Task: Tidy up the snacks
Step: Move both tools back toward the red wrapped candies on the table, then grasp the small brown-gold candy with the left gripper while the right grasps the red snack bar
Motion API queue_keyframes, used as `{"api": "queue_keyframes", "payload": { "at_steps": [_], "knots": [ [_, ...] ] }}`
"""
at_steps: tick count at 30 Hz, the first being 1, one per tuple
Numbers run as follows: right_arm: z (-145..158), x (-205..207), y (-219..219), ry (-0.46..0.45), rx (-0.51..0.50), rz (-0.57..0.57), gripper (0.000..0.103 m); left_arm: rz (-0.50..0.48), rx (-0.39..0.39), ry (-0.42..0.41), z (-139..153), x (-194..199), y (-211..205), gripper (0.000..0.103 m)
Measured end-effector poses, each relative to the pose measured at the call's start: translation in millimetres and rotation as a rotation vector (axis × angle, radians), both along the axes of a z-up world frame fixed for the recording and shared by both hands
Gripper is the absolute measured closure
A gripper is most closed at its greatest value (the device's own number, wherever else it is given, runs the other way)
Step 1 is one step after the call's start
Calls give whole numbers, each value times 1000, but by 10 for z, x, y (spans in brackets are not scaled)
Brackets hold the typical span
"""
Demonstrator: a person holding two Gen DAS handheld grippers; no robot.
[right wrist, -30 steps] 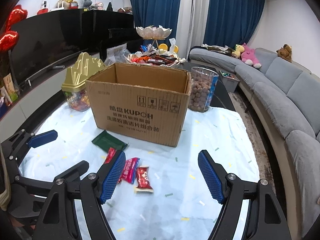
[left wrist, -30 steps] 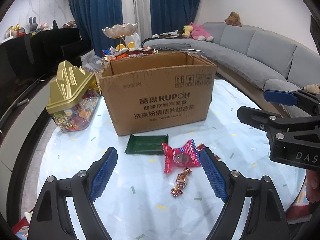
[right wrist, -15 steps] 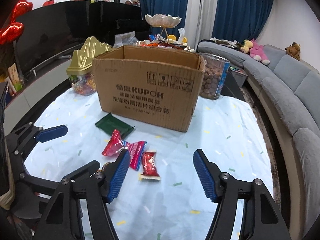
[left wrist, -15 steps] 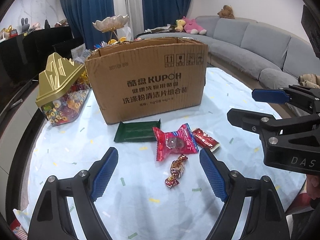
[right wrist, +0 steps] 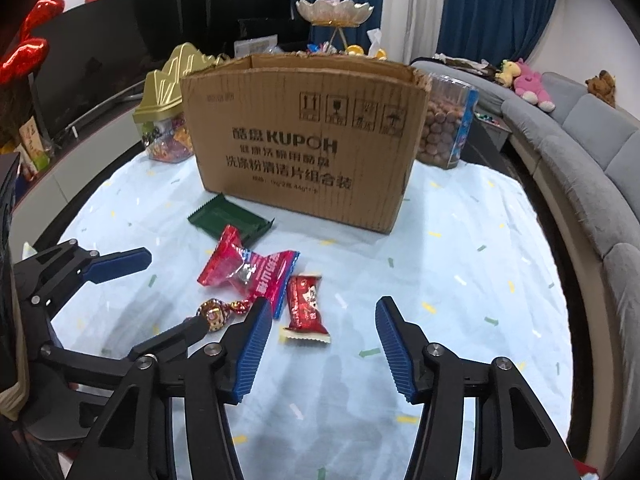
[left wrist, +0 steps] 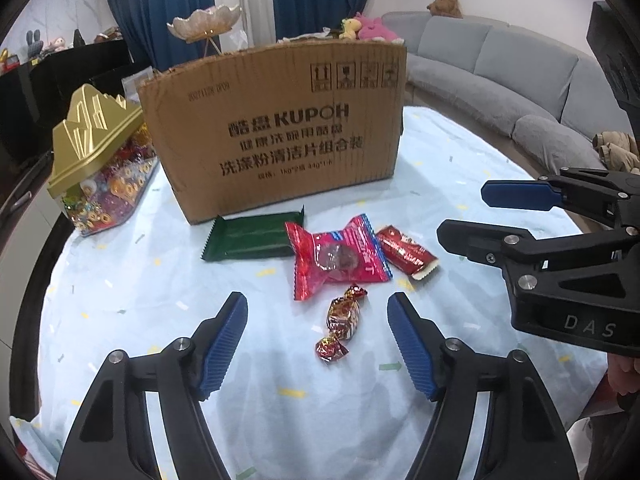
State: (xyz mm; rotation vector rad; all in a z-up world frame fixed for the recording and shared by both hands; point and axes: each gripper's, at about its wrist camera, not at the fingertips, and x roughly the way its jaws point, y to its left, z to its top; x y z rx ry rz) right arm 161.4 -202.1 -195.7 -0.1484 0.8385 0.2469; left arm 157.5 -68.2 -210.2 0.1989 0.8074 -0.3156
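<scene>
Left wrist view: left gripper [left wrist: 316, 336] lower than a second ago, jaws just narrowed yet open, astride twist-wrapped candy [left wrist: 340, 322] lying before cardboard box [left wrist: 280, 132]. Right gripper [right wrist: 324, 344] likewise lowered, narrowed, open, straddling small red packet [right wrist: 306, 306] before same box. Both pickups judged imminent; nothing boxed yet.

On the table [left wrist: 120, 288] the cardboard box [left wrist: 276, 136] stands behind my snacks. Before it lies the flat bar [left wrist: 252, 236], with the big pouch [left wrist: 340, 258] to its right and the small packet [left wrist: 406, 252] further right. The twisted candy [left wrist: 340, 328] lies nearest me. Left of the box stands the candy jar [left wrist: 100, 168].
</scene>
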Motion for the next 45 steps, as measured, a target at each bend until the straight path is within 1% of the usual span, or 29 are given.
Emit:
{"api": "queue_keyframes", "payload": {
  "at_steps": [2,4,7,11,15,16,17,23,25,27,32,35,36,37,45],
  "knots": [
    [-31,12,16,4,-5,8,52,-1,-1,13,-38,22,-4,32],
    [-53,34,33,12,-7,19,54,-5,-3,27,-74,48,-12,38],
    [-83,64,44,22,5,30,58,-12,-7,46,-114,79,-19,43],
    [-141,102,50,36,11,34,61,-15,-11,63,-161,114,-28,45],
    [-218,147,38,56,17,32,63,-19,-15,83,-207,144,-39,55],
    [-233,158,37,61,18,33,66,-22,-17,88,-219,150,-45,58],
    [-252,174,38,68,21,35,67,-24,-18,93,-230,154,-50,59],
    [-332,254,43,86,36,44,68,-29,-26,105,-272,181,-72,60],
    [-358,282,46,89,38,46,68,-29,-29,112,-290,195,-74,64],
    [-392,315,53,100,42,49,71,-30,-30,121,-314,207,-79,67],
    [-474,363,99,125,43,65,73,-33,-34,125,-351,200,-78,72],
    [-509,385,109,137,45,68,74,-34,-39,126,-356,208,-72,77],
    [-512,389,107,137,45,67,75,-33,-38,125,-355,207,-70,81],
    [-511,390,104,137,49,68,77,-33,-39,125,-349,206,-67,82],
    [-493,365,102,132,42,69,79,-35,-37,116,-313,203,-51,83]
  ]
}}
